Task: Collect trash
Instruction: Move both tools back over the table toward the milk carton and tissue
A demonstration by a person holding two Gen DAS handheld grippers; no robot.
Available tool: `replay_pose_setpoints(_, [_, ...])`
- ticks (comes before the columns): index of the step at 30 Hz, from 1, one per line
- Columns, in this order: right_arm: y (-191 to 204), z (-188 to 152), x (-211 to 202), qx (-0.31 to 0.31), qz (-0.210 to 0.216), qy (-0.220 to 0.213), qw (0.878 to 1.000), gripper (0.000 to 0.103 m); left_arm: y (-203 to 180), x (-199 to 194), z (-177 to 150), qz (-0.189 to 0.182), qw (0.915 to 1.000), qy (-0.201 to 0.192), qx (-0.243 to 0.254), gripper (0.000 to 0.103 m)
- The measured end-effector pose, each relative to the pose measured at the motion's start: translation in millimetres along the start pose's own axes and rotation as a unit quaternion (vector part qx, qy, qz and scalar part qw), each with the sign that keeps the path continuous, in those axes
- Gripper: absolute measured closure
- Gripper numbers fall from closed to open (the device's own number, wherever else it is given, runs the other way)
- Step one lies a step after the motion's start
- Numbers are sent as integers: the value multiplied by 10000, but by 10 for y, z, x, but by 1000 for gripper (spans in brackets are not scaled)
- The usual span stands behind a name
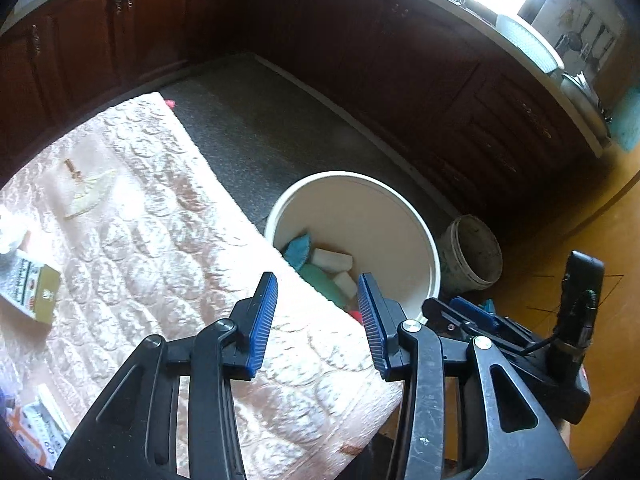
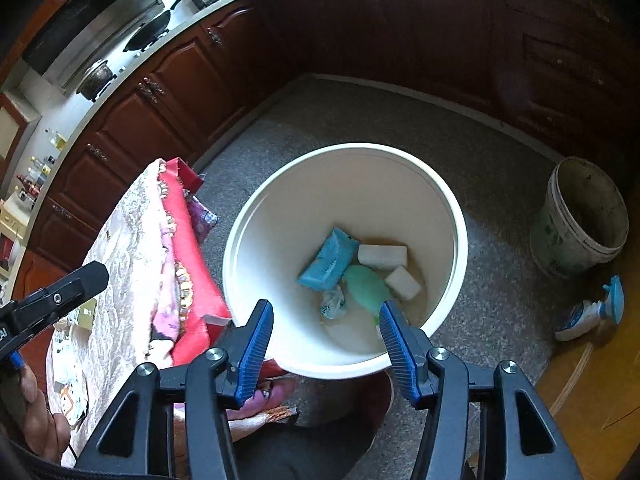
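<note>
Both jaws stood apart, nothing gripped: left hand-held gripper (image 1: 318,320) over the bench (image 1: 168,240) edge next to the white bucket (image 2: 456,216), right hand-held gripper (image 2: 326,340) over the bucket's near rim. Bucket stood on the speckled floor (image 2: 480,160), tight against the bench's cloth-covered edge. Inside it: blue box (image 2: 328,260), two white blocks (image 2: 382,256), green piece (image 2: 366,286). Floor was open beyond the bucket up to the dark cabinets (image 2: 400,28). Dirty pail (image 2: 580,220) and spray bottle (image 2: 588,312) sat right of the bucket. Carton (image 1: 34,288) and wrapper (image 1: 90,196) were on the bench, left of it.
</note>
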State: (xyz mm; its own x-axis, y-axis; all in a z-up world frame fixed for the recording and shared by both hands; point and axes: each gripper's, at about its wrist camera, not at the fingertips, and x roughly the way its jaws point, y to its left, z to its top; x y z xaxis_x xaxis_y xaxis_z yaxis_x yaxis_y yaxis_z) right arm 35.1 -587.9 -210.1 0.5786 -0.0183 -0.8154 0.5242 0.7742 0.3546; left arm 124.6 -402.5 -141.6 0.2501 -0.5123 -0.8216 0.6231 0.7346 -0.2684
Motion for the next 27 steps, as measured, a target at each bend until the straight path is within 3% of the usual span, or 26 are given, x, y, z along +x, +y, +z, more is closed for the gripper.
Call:
replay_pose_setpoints(4, [106, 0, -84, -132, -54, -105, 9998, 39, 100, -124, -42, 128, 9998, -119, -67, 64])
replay_pose_setpoints(12, [420, 16, -261, -501, -62, -301, 9983, 38, 359, -448, -195, 388, 9981, -409, -231, 49])
replay_pose_setpoints(16, [652, 32, -373, -761, -34, -470, 9960, 32, 506, -629, -266, 579, 9964, -535, -313, 48])
replay_pose_setpoints(27, [1384, -27, -450, -1473, 282, -618, 9868, 30, 1136, -1194, -563, 1332, 9843, -860, -777, 48])
